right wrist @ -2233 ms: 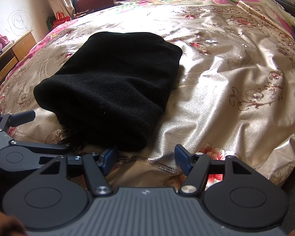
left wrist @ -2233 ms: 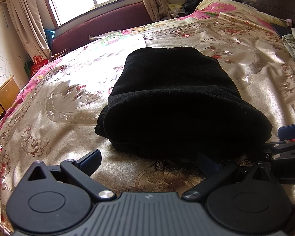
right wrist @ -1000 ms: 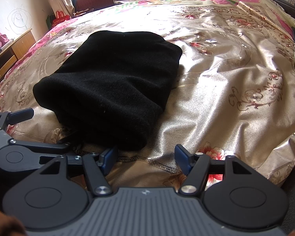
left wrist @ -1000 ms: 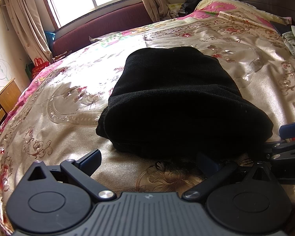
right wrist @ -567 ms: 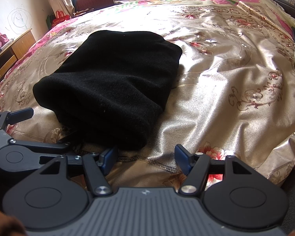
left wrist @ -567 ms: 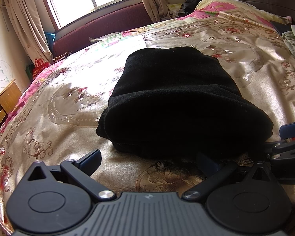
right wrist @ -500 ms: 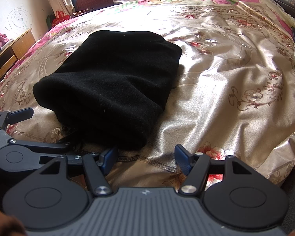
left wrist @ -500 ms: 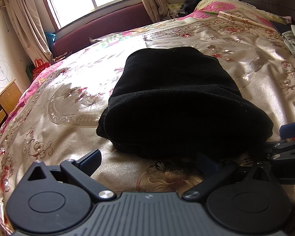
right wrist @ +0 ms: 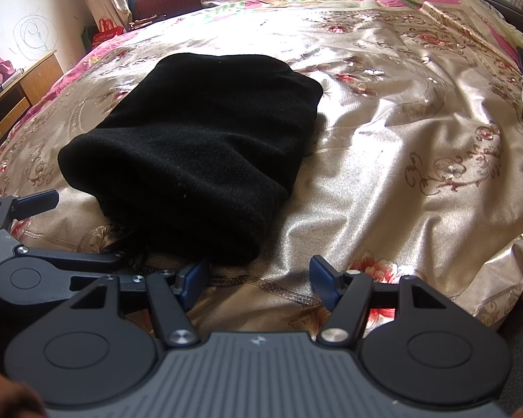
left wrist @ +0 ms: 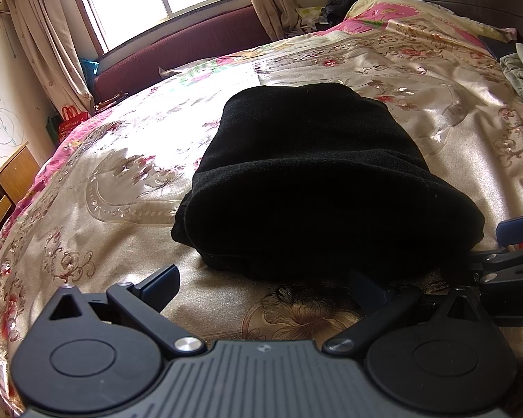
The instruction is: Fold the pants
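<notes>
The black pants (left wrist: 313,181) lie folded in a thick bundle on the bed, also in the right wrist view (right wrist: 198,139). My left gripper (left wrist: 265,287) is open and empty just in front of the bundle's near edge; its right finger sits at the dark fold. My right gripper (right wrist: 259,278) is open and empty at the bundle's near right corner, its left finger close to the fabric. Each gripper shows at the edge of the other's view.
A gold floral bedspread (left wrist: 104,209) covers the bed. A maroon headboard (left wrist: 191,45) and window stand at the back. A wooden cabinet (right wrist: 24,83) stands at the left. Loose clothes (left wrist: 521,69) lie at the far right. The bed edge (right wrist: 498,299) drops off at the right.
</notes>
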